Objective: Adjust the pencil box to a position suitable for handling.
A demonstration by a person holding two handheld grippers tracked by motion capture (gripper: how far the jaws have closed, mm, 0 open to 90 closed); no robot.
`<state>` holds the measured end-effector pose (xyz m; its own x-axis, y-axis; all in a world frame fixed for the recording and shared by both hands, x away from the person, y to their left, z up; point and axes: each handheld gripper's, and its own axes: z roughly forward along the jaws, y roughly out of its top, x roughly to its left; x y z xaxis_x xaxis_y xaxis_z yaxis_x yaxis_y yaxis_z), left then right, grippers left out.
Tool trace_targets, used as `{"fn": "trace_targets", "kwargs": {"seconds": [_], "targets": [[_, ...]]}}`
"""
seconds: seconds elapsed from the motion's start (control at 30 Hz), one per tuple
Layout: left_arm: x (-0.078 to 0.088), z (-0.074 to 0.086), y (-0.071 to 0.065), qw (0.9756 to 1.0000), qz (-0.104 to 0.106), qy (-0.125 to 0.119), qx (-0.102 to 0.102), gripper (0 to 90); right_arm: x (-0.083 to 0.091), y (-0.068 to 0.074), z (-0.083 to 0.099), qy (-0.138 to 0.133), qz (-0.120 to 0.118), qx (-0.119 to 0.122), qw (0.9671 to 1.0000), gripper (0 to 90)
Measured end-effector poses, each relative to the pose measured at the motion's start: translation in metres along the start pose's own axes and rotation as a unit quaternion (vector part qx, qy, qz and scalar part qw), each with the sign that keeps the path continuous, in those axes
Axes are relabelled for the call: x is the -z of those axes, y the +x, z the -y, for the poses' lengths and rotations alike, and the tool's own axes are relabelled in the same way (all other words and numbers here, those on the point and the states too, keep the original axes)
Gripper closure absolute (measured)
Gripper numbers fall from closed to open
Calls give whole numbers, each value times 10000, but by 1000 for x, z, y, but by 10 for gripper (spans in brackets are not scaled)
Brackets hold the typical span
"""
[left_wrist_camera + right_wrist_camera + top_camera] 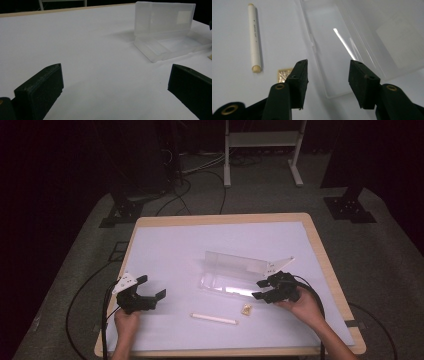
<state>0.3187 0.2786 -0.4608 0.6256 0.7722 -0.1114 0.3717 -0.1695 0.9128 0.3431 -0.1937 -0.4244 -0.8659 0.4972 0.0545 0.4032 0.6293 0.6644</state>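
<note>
The clear plastic case (235, 275) lies open near the middle of the bench (175, 245), its lid standing up along the far edge and its shallow tray lying flat on the white sheet. The right tool (260, 289) hovers at the right end of that tray, held in the person's right hand (305, 309); its 2 black jaws stand spread apart with nothing between them. In the right gripper view the near corner of the case (337, 55) sits directly beyond the gap between the jaws, and neither pad touches the plastic. A white pen (214, 319) lies flat on the bench on the person's side of the case, well apart from the tray, and the same pen (254, 37) appears to the left of the jaws in the right gripper view. A small gold-coloured square item (246, 309) lies between the pen and the right tool, just beside the tray's near edge; what it is cannot be told. The left tool (150, 287) is held in the left hand (126, 320) at the bench's left side, well apart from the case, with its 2 jaws spread wide and empty. In the left gripper view the case (165, 30) stands far off at the upper right, above bare white surface.
</note>
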Motion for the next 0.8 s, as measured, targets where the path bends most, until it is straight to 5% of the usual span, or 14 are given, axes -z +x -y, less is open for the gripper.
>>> {"fn": "trace_targets", "kwargs": {"seconds": [0.8], "targets": [[0, 0, 0, 10000, -21, 14, 1, 0, 34, -9, 47, 7, 293, -422, 9987, 421]]}}
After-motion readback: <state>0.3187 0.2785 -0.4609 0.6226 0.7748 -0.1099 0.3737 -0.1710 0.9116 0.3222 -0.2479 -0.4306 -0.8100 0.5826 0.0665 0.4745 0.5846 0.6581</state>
